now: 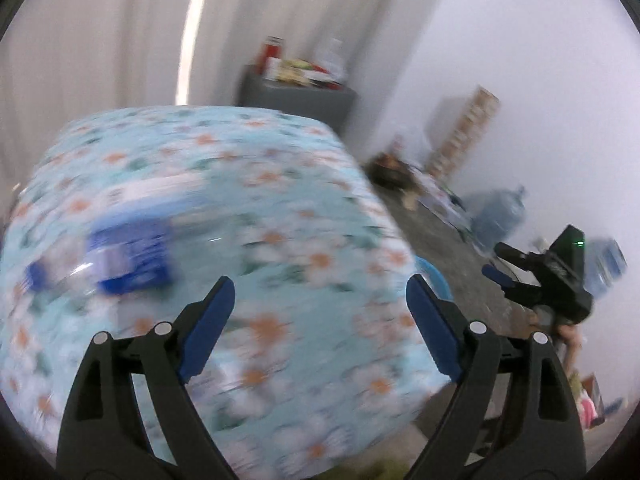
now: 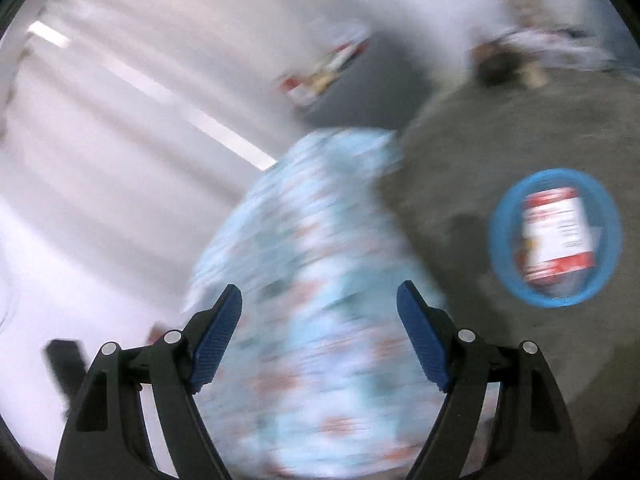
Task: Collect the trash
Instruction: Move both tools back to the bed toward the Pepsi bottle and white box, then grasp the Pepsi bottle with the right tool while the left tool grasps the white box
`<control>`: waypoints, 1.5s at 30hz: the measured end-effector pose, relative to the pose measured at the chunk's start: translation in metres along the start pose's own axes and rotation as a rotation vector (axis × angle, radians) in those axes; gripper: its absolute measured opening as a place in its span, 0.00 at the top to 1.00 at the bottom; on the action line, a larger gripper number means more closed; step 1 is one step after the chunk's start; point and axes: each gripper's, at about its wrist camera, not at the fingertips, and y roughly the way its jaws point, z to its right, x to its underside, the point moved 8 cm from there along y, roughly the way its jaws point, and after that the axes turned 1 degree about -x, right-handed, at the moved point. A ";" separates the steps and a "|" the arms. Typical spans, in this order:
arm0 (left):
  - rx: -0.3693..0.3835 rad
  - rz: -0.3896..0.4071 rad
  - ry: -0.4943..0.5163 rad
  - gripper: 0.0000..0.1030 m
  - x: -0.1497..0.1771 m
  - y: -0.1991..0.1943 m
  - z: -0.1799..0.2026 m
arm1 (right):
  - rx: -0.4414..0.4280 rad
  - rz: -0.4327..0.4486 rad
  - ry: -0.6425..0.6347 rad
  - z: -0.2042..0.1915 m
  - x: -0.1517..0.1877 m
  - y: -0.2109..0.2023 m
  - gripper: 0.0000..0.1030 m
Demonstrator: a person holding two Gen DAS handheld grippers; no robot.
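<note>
A clear plastic bottle with a blue label (image 1: 124, 256) lies on the floral tablecloth (image 1: 256, 200) at the left, next to a pale blurred packet (image 1: 156, 190). My left gripper (image 1: 320, 292) is open and empty above the table, right of the bottle. My right gripper (image 2: 319, 300) is open and empty over the table's edge (image 2: 320, 240); it also shows in the left wrist view (image 1: 496, 258). A blue bin (image 2: 556, 236) stands on the grey floor at the right and holds a red and white carton (image 2: 556, 232). Both views are motion-blurred.
A grey cabinet (image 1: 296, 96) with boxes and bottles on top stands behind the table by the white curtain. Water jugs (image 1: 500, 216), a tall box and clutter line the white wall at the right. Part of the blue bin's rim (image 1: 434, 278) shows beside the table.
</note>
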 end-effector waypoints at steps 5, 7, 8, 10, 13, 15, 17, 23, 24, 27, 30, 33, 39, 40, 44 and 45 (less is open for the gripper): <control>-0.123 0.096 -0.100 0.19 0.003 -0.038 -0.067 | -0.196 -0.246 -0.002 -0.094 0.056 0.084 0.25; -0.162 0.129 -0.142 0.19 0.004 -0.053 -0.093 | -0.246 -0.305 0.090 -0.122 0.079 0.116 0.25; -0.178 0.143 -0.158 0.19 0.004 -0.059 -0.103 | -0.254 -0.335 0.146 -0.134 0.091 0.133 0.25; -0.206 0.166 -0.198 0.19 0.005 -0.069 -0.127 | -0.264 -0.396 0.242 -0.154 0.112 0.163 0.25; -0.226 0.202 -0.240 0.19 0.010 -0.088 -0.149 | -0.238 -0.445 0.292 -0.182 0.140 0.204 0.24; -0.252 0.231 -0.256 0.19 0.014 -0.104 -0.164 | -0.192 -0.461 0.366 -0.190 0.152 0.228 0.23; -0.274 0.257 -0.272 0.19 0.018 -0.121 -0.178 | -0.164 -0.463 0.413 -0.193 0.159 0.243 0.23; -0.299 0.292 -0.337 0.19 0.035 -0.149 -0.208 | -0.024 -0.366 0.558 -0.174 0.166 0.277 0.23; -0.303 0.292 -0.349 0.19 0.039 -0.151 -0.214 | -0.020 -0.350 0.569 -0.175 0.164 0.281 0.23; -0.303 0.293 -0.382 0.19 0.047 -0.154 -0.227 | -0.036 -0.317 0.613 -0.172 0.160 0.280 0.24; -0.290 0.295 -0.409 0.19 0.052 -0.155 -0.233 | -0.097 -0.323 0.653 -0.162 0.155 0.276 0.40; -0.282 0.303 -0.407 0.19 0.052 -0.154 -0.232 | -0.163 -0.361 0.690 -0.155 0.154 0.268 0.42; -0.253 0.283 -0.398 0.19 0.049 -0.139 -0.228 | -0.282 -0.633 0.564 -0.140 0.147 0.213 0.42; -0.247 0.280 -0.395 0.19 0.049 -0.136 -0.227 | -0.269 -0.657 0.508 -0.134 0.142 0.200 0.42; -0.219 0.244 -0.375 0.19 0.042 -0.118 -0.219 | -0.142 -0.725 0.246 -0.097 0.112 0.142 0.42; -0.206 0.236 -0.367 0.19 0.039 -0.112 -0.215 | -0.119 -0.721 0.234 -0.085 0.103 0.130 0.41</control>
